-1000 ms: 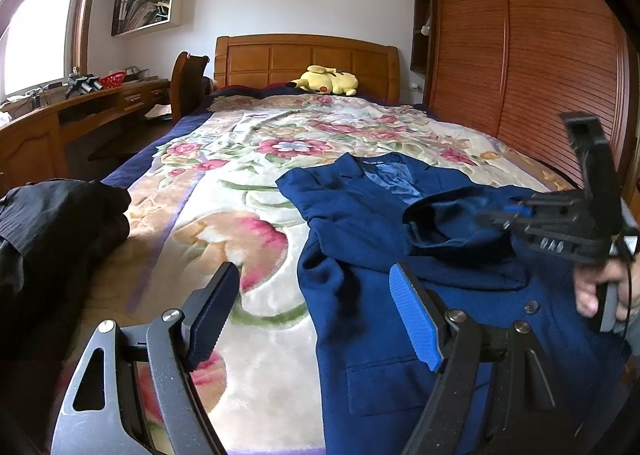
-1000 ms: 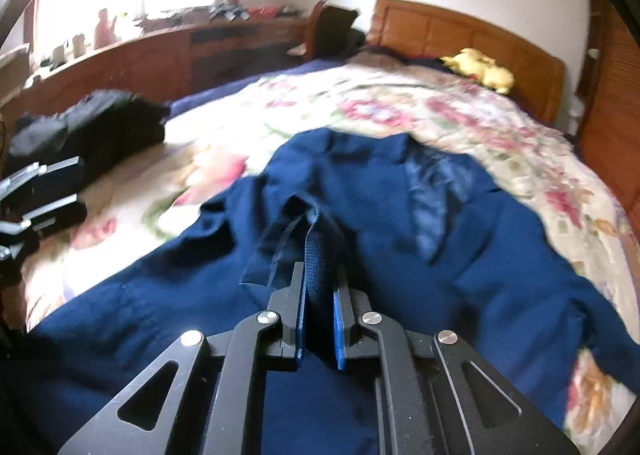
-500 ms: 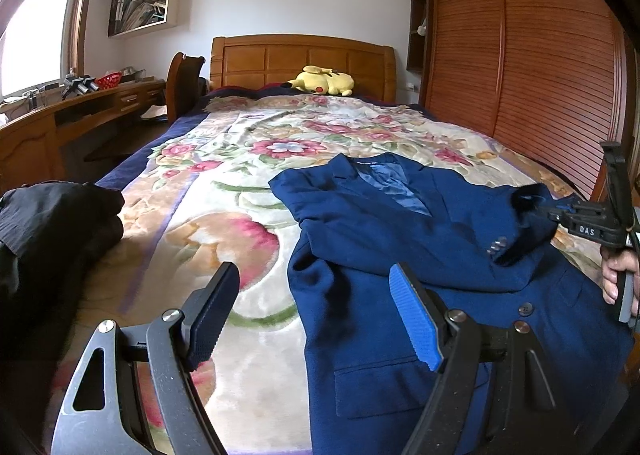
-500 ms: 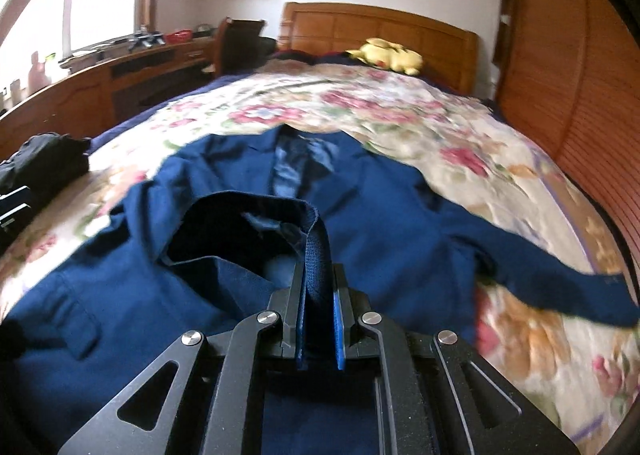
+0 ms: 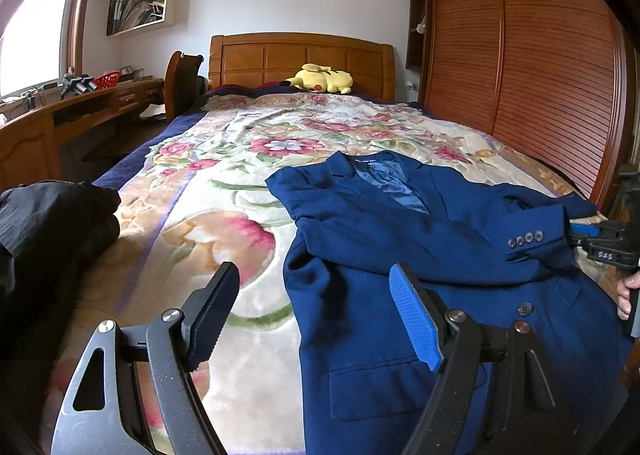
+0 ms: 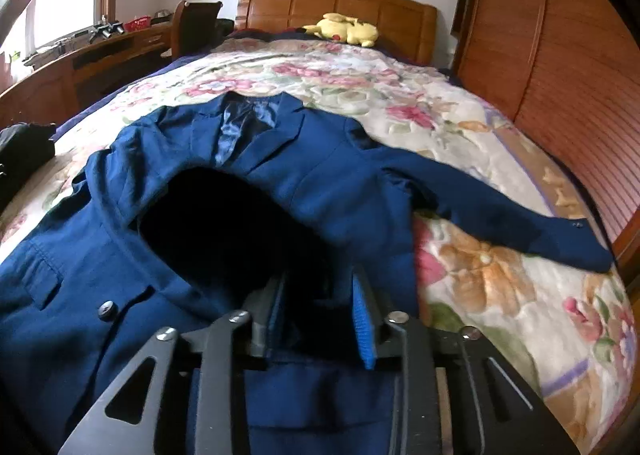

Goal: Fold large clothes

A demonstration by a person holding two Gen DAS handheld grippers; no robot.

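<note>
Item: blue jacket (image 5: 420,255) — lies face up on the flowered blanket (image 5: 224,207), filling the centre and lower right of the left wrist view; its collar points toward the headboard (image 5: 300,59) at upper centre. We see one sleeve folded across the chest, its buttoned cuff (image 5: 528,239) at the right of that frame. In the right wrist view the other sleeve (image 6: 500,211) stretches out over the blanket toward the right edge.

Left gripper (image 5: 316,315) — bottom of its own frame, jaws spread wide with nothing between them, held over the blanket and the jacket's near edge.

Right gripper (image 6: 320,315) — bottom centre of its own frame, jaws have just been opening; the cuff lies between the blue pads, which no longer press on it. In the left wrist view we find it at the far right edge with a hand (image 5: 628,295) on its handle.

Also present: black garment (image 5: 52,231) at left of the frame, yellow plush toy (image 5: 324,80) against the headboard, wooden desk (image 5: 80,111) at upper left, slatted wardrobe (image 5: 540,67) at right
</note>
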